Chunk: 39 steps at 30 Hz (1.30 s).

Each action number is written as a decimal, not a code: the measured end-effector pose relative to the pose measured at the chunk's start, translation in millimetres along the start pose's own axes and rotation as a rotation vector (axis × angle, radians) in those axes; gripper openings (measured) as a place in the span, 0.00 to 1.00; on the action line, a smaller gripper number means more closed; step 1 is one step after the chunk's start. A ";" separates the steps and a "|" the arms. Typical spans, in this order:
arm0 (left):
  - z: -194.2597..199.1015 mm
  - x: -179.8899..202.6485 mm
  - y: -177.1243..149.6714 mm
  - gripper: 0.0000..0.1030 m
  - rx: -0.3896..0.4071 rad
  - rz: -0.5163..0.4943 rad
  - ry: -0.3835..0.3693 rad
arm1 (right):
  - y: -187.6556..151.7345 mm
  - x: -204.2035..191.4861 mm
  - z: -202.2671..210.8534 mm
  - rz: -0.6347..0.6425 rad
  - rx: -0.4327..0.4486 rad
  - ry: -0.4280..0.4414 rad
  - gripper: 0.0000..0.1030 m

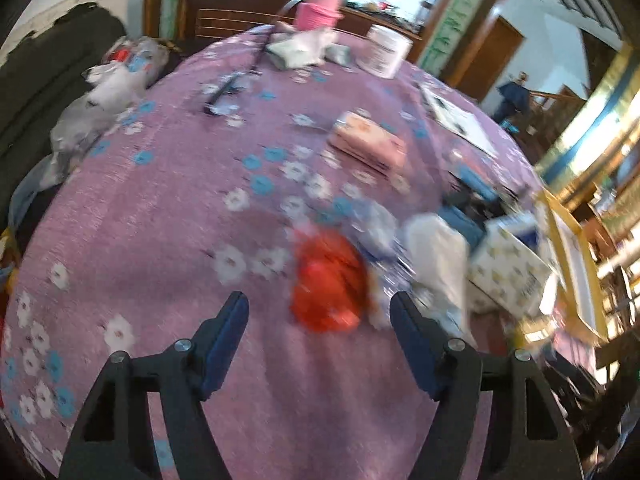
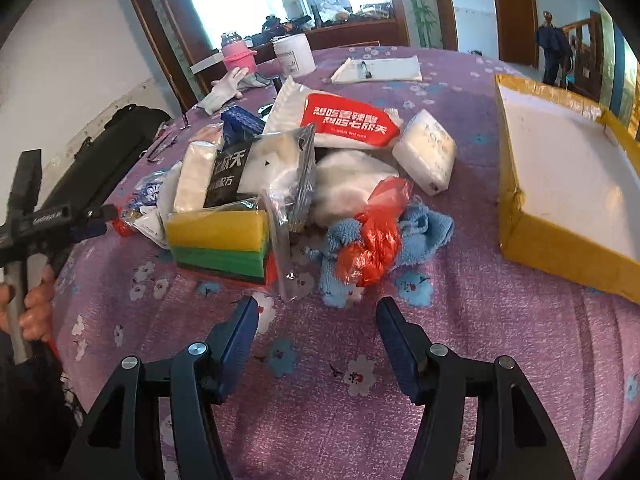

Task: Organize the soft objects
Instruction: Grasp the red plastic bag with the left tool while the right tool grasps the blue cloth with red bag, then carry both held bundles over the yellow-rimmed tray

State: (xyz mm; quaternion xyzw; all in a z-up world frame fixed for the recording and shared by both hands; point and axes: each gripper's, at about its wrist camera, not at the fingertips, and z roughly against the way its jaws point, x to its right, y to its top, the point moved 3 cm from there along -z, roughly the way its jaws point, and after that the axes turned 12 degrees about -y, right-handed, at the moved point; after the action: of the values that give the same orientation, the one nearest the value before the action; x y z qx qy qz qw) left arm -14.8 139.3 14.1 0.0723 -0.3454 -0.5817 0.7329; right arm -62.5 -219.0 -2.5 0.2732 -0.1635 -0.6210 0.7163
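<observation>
A pile of soft things lies on the purple flowered tablecloth [image 2: 320, 400]: a yellow-green sponge stack [image 2: 218, 244], a blue cloth [image 2: 424, 232] with a red plastic bag [image 2: 372, 240] on it, a red-and-white wipes pack [image 2: 348, 120], a white tissue pack [image 2: 426, 152] and clear bags. My right gripper [image 2: 316, 312] is open and empty just in front of the blue cloth. My left gripper [image 1: 319, 306] is open and empty, just short of a blurred red bag [image 1: 328, 284]. The left gripper also shows at the left edge of the right wrist view [image 2: 90, 220].
An open yellow box with a white inside [image 2: 560, 168] stands right of the pile. A white tub [image 2: 294, 56], a pink container [image 2: 238, 56], a glove [image 2: 224, 88] and papers [image 2: 376, 70] lie at the table's far side. A pink pack [image 1: 368, 142] and a patterned carton [image 1: 508, 268] show in the left wrist view.
</observation>
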 end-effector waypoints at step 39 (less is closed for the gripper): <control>5.4 75.2 -22.4 0.28 0.038 -0.242 -0.104 | 35.6 30.3 23.6 -0.085 0.085 -0.040 0.36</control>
State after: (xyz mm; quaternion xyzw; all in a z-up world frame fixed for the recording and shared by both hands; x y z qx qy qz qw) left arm -29.6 66.0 38.5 0.0970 -0.3827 -0.6623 0.6368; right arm -42.2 -250.2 34.3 0.2978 -0.1923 -0.6486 0.6736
